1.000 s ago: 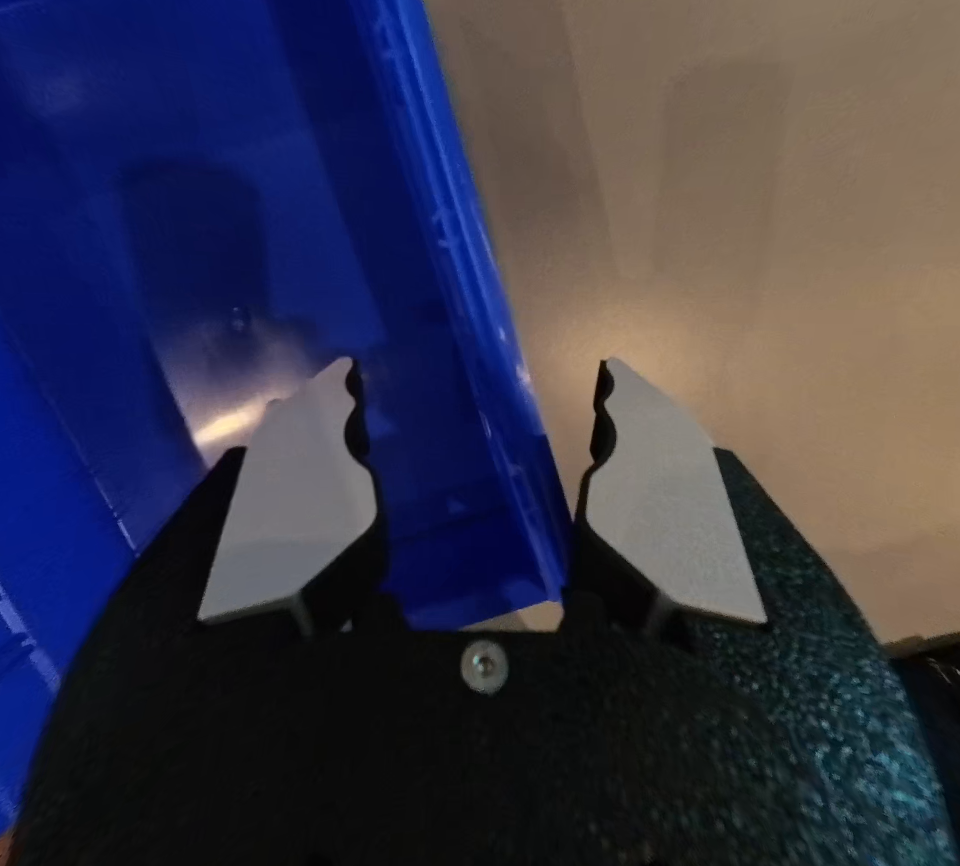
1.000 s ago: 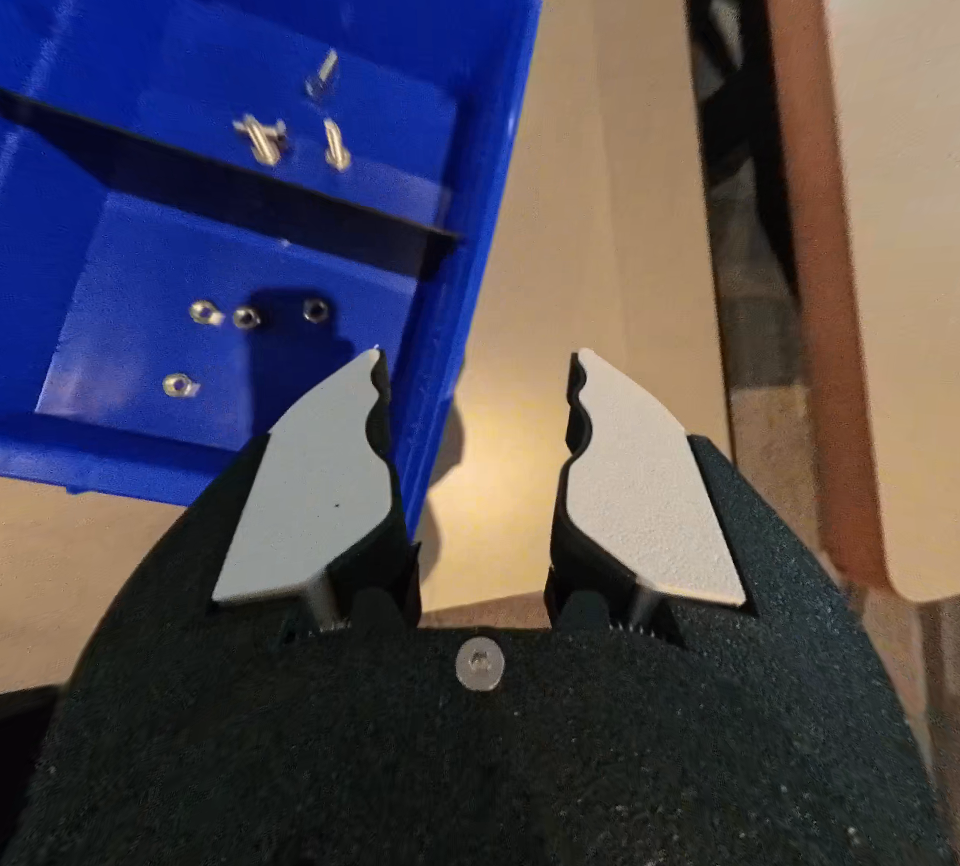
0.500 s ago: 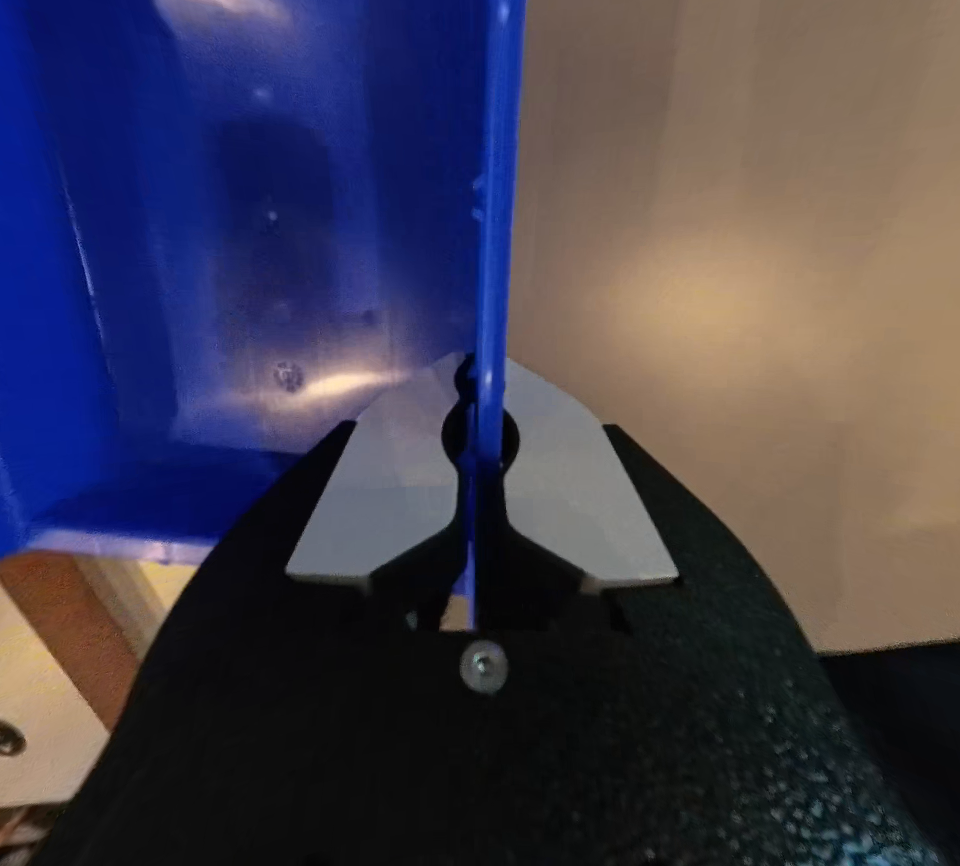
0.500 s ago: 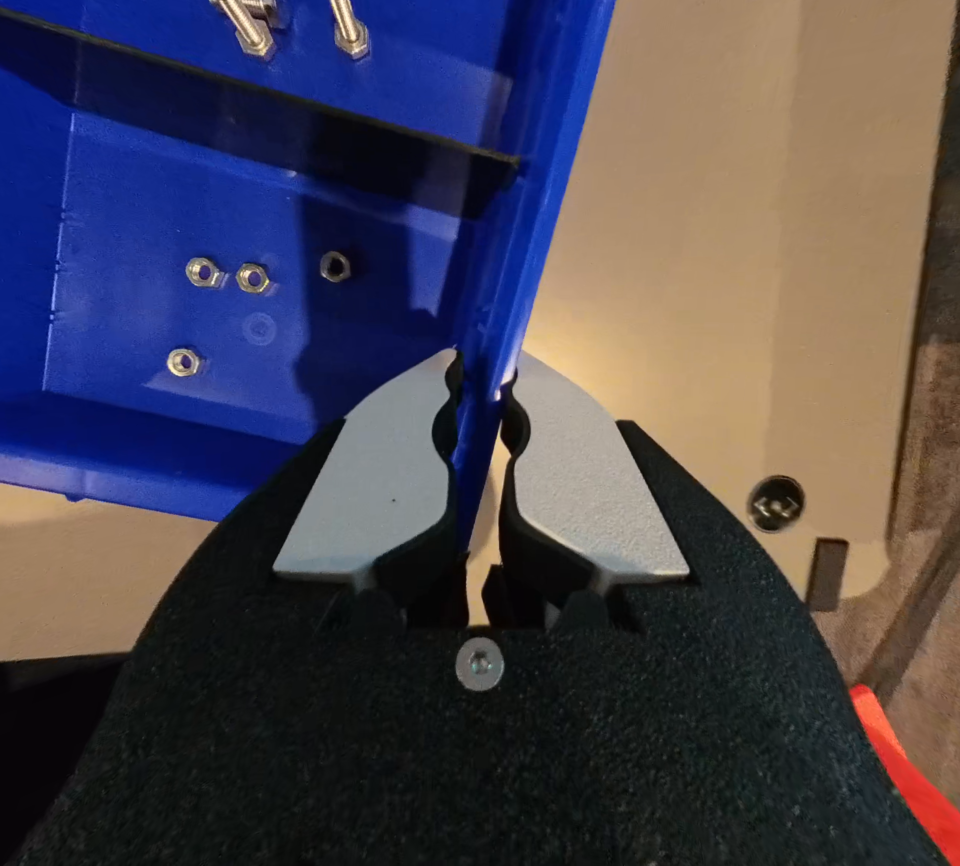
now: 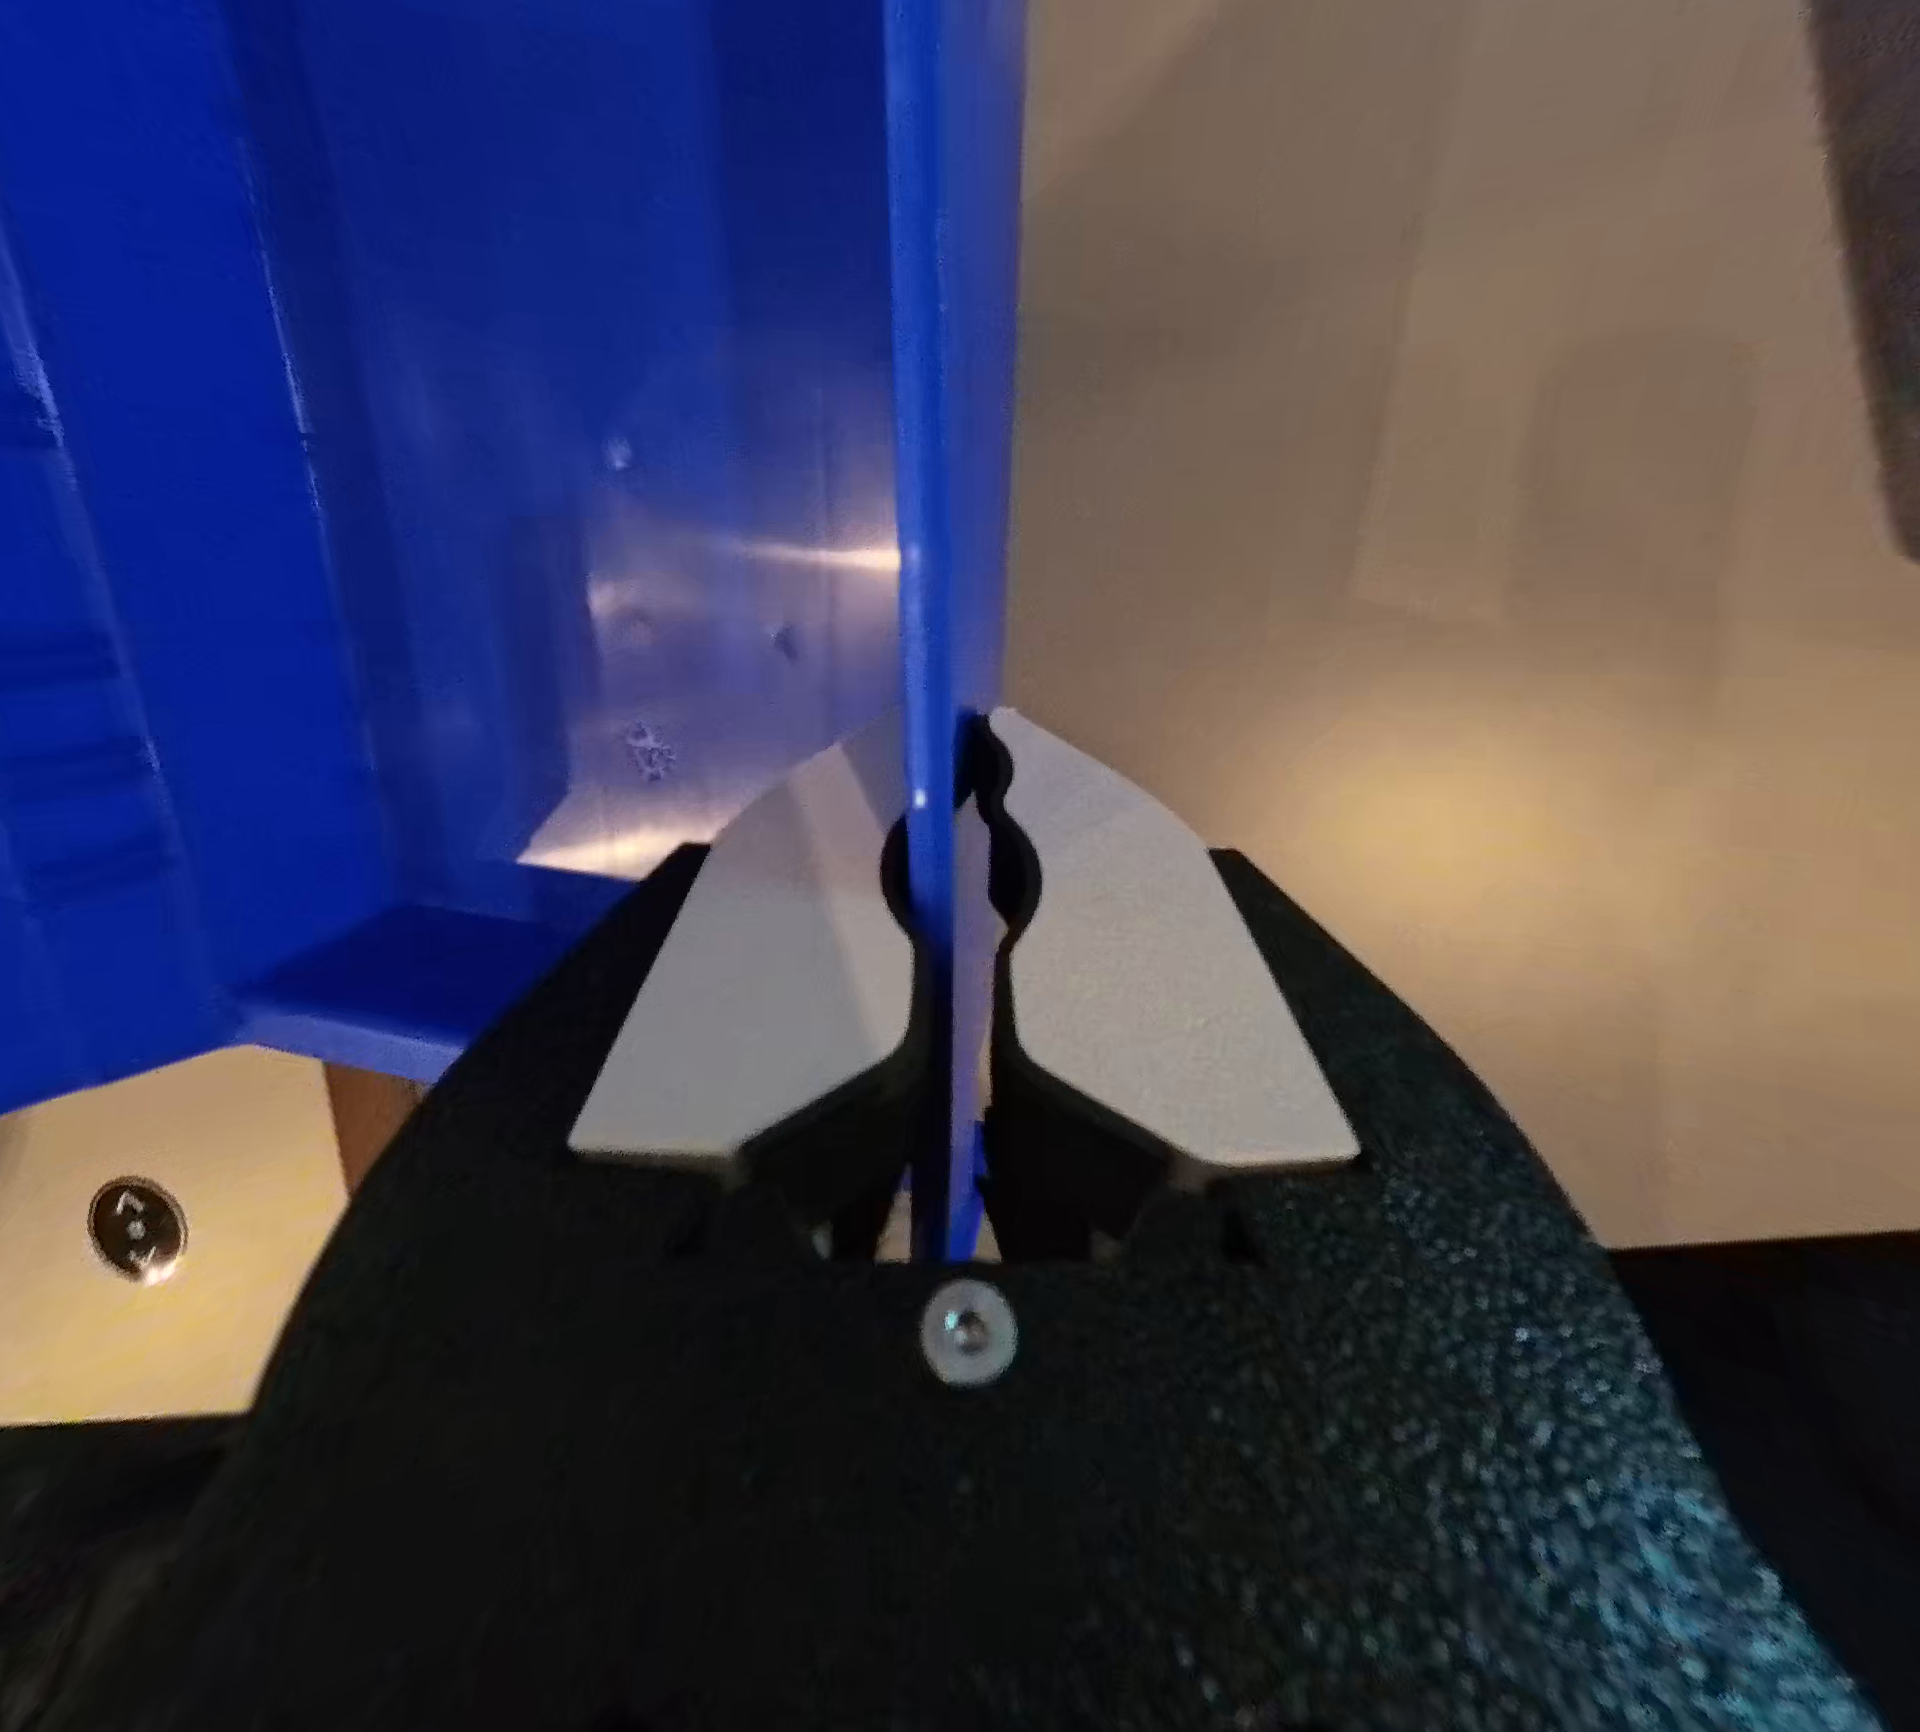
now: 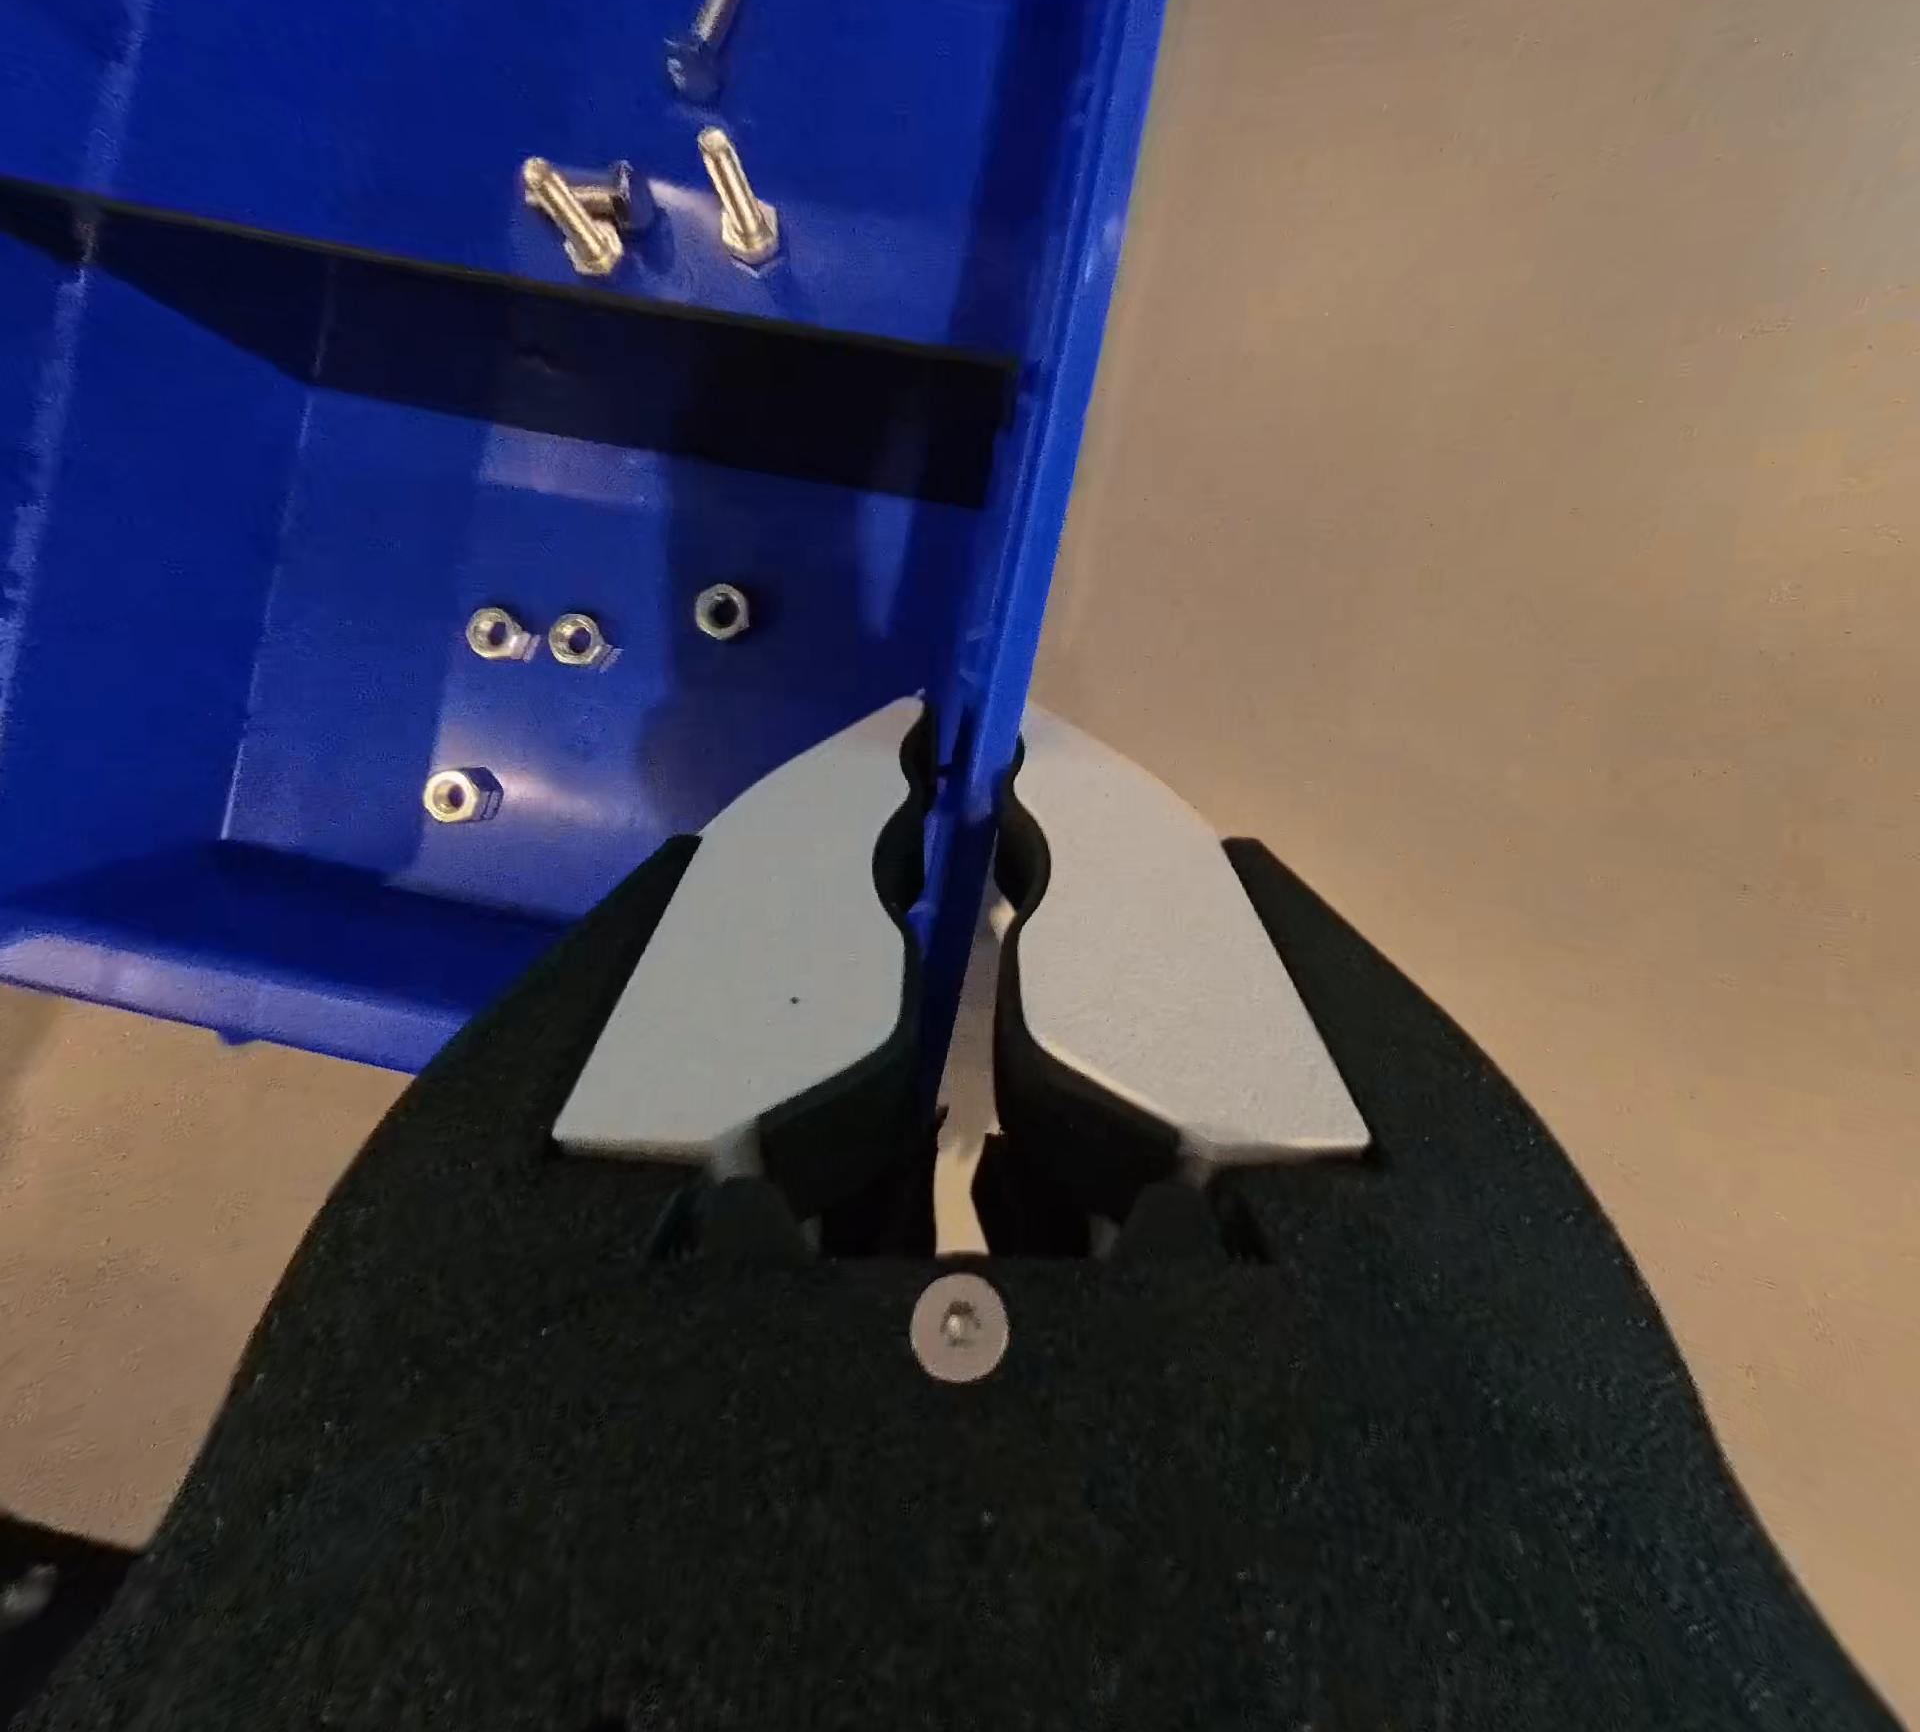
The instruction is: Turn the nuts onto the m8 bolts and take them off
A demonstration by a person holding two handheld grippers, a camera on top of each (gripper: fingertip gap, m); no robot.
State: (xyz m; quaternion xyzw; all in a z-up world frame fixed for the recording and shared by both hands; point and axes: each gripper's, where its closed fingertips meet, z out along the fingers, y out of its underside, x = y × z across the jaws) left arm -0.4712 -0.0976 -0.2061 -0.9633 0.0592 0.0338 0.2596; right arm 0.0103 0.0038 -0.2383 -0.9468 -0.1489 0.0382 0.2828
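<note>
Your left hand-held gripper (image 5: 961, 809) is pinched on a wall of the blue bin (image 5: 468, 332); the wall runs edge-on between the 2 fingers (image 5: 1122, 955) toward 12 o'clock, with the bin's inside at 9 to 11 o'clock. No nuts or bolts show in that view.

Your right hand-held gripper (image 6: 961, 789) is likewise clamped on a bin wall (image 6: 1049, 435), which leans toward 1 o'clock. From it, the parts all lie inside the bin, at 10 to 12 o'clock. The 4 nuts (image 6: 577, 638) sit in the near compartment at about 10 o'clock, 3 in a loose row and 1 (image 6: 462, 794) nearer you. A black divider (image 6: 623, 352) crosses the bin beyond them. Behind it, at about 11 o'clock, lie the bolts (image 6: 738, 212): at least 3, possibly a 4th beneath 1 of them, long axes roughly toward 12 o'clock, 1 pair crossed.

No nut is on a bolt yet, so the threading has not started, and both hand-held grippers are busy with the bin. The right one looks better placed for the nuts; which is nearer the bolts cannot be judged.

The bin rests on a tan worktop (image 6: 1507, 539), bare to the right of the wall. A round metal fitting (image 5: 135, 1230) sits at 8 o'clock in the left view. The room beyond is dim and blurred.
</note>
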